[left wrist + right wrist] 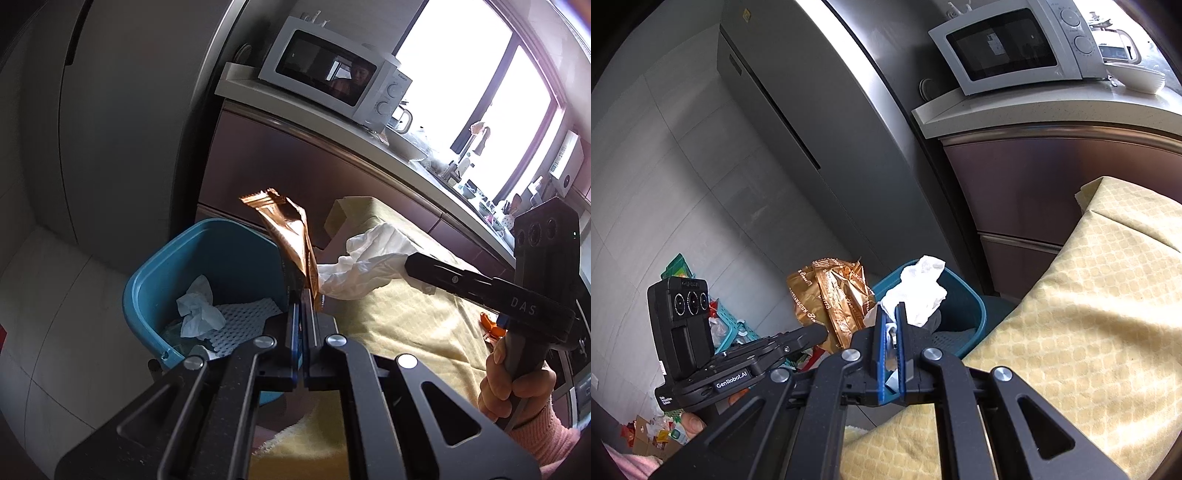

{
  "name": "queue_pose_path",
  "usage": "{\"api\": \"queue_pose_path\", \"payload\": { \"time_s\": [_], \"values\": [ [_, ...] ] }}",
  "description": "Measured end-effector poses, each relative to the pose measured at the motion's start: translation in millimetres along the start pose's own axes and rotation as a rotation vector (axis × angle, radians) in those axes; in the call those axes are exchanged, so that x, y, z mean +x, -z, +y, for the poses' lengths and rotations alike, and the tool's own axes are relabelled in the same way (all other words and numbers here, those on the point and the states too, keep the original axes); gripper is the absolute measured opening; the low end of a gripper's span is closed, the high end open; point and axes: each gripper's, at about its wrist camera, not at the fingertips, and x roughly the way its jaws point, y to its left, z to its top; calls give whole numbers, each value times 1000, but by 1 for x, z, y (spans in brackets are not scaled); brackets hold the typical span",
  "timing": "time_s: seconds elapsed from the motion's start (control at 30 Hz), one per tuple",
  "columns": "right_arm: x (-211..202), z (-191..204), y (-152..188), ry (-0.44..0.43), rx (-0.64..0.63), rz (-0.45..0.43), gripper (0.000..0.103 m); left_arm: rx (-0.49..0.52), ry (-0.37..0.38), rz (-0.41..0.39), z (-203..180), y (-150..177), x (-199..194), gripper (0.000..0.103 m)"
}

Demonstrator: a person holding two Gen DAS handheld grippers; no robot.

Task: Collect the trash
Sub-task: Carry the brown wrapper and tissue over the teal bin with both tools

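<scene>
Black linkage bars of the left gripper (304,295) fill the lower half of the left wrist view; its jaws are pressed together on the bottom edge of a copper-coloured snack wrapper (291,236), which stands up toward the centre of the frame. Directly left of the jaws, at lower centre-left, sits a blue trash bin (155,273) on the pale tiled floor; it contains a crumpled tissue (199,306) and a sheet of white foam netting (243,321). At right of centre, the right gripper (410,264) enters from the right edge, gripped by a hand (517,384) in a pink sleeve, with its jaws clamped on a wad of white tissue paper (365,258) held above a yellow patterned tablecloth (406,321). In the right wrist view, the right gripper (891,314) occupies the lower centre, the white tissue paper (919,291) pinched between its blue-lined fingers (881,343) and overlapping the rim of the blue trash bin (964,306). The left gripper (822,332) reaches in from lower left, carrying the copper-coloured snack wrapper (834,295) just left of the tissue. A white microwave (1008,44) stands on the counter at upper right, beside a grey refrigerator (798,122).
</scene>
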Motion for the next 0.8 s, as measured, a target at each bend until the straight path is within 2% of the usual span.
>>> {"api": "queue_pose_path", "payload": {
  "time_s": [0.8],
  "values": [
    [77,10,-13,41,-17,124,4,-29,-97,56,23,-4,39,2]
  ]
}}
